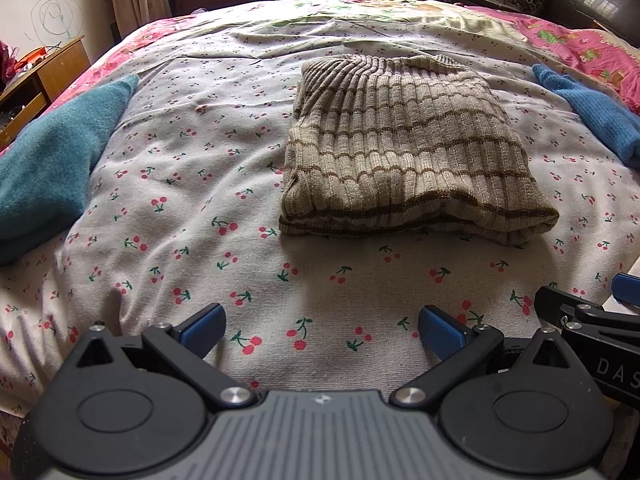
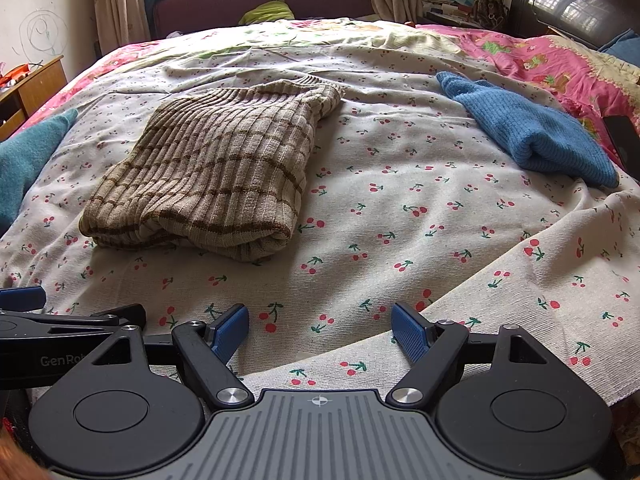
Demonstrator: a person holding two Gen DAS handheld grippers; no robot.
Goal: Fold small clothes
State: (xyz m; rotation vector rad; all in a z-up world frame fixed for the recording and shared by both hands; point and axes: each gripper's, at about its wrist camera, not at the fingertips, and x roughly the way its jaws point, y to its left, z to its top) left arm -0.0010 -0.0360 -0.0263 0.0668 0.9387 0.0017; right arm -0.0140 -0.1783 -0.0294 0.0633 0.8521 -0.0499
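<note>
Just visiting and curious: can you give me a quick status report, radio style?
Left gripper open, empty; right gripper the same. Striped sweater lies folded on the cherry-print sheet. Nothing in the way.

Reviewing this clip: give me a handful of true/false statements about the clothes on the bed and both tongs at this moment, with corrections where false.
1. The striped ribbed sweater lies folded on the cherry-print sheet. True.
2. The left tongs are shut on the sweater. False: they are open and hold nothing, short of its near edge.
3. A blue knit garment lies to the right of the sweater, apart from it. True.
4. The right tongs grip the blue garment. False: they are open and empty, above the sheet.
5. A teal garment lies to the left of the sweater. True.
6. The sweater is plain red. False: it is beige with brown stripes.
</note>
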